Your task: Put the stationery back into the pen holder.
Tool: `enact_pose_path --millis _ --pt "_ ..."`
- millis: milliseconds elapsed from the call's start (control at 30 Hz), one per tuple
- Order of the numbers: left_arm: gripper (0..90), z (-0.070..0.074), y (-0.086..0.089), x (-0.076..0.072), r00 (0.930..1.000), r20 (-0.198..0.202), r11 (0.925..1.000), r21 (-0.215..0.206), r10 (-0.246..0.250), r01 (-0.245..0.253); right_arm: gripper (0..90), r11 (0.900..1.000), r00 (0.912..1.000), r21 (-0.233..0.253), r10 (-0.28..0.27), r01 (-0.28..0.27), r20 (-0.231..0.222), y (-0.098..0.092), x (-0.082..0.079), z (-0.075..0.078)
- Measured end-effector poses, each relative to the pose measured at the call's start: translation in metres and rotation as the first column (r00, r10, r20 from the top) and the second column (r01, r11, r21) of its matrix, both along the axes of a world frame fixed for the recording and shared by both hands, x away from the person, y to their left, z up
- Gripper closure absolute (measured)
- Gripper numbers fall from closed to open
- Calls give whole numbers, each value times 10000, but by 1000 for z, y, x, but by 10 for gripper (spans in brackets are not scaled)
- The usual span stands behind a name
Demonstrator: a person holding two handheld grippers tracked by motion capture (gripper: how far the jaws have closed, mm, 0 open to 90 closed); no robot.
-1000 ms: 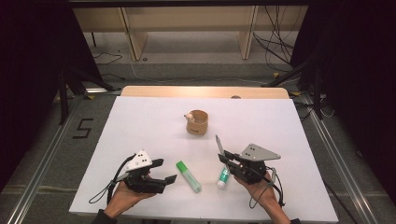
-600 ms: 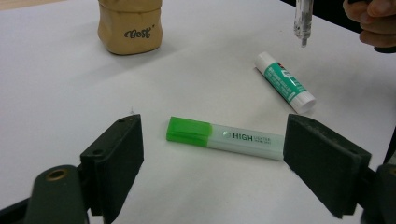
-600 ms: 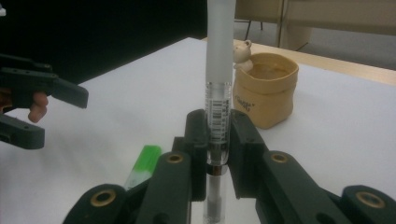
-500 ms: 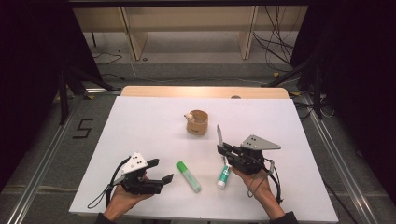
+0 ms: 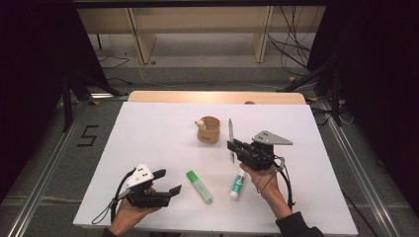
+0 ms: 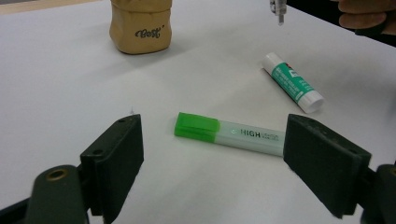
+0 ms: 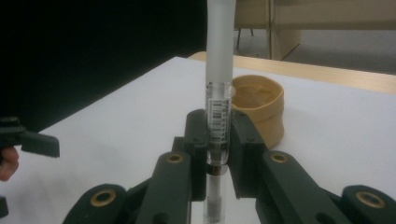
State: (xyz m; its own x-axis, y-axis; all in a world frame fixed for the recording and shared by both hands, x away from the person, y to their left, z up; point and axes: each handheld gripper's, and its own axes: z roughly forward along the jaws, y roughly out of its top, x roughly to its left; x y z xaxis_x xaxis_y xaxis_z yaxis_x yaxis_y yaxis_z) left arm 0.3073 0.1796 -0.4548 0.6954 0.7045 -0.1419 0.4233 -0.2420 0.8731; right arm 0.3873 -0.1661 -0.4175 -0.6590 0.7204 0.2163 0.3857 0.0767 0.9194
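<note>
Right gripper (image 5: 232, 146) clamped on an upright pen (image 5: 230, 134) with a barcode label, tan cup (image 6: 140, 23) marked "Best" just beyond it, left gripper (image 5: 168, 181) spread wide, green "HIGH" highlighter (image 6: 229, 133) between its jaws on the counter (image 5: 148, 143), glue stick (image 6: 292, 82) farther off
</note>
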Motion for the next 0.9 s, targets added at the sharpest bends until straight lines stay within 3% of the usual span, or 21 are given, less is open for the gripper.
enact_pose_path --millis 400,633,900 --pt "200 -2 3 -4 9999 123 9999 -77 122 -121 797 9994 9993 166 -286 291 -258 12 25 1" --pt "193 -4 4 -6 9997 175 9998 76 161 -162 797 9985 9982 166 -516 521 -288 20 42 5" --pt "184 -3 6 -6 9991 388 9998 -23 189 -188 797 9970 9969 99 -762 765 -216 30 60 13"
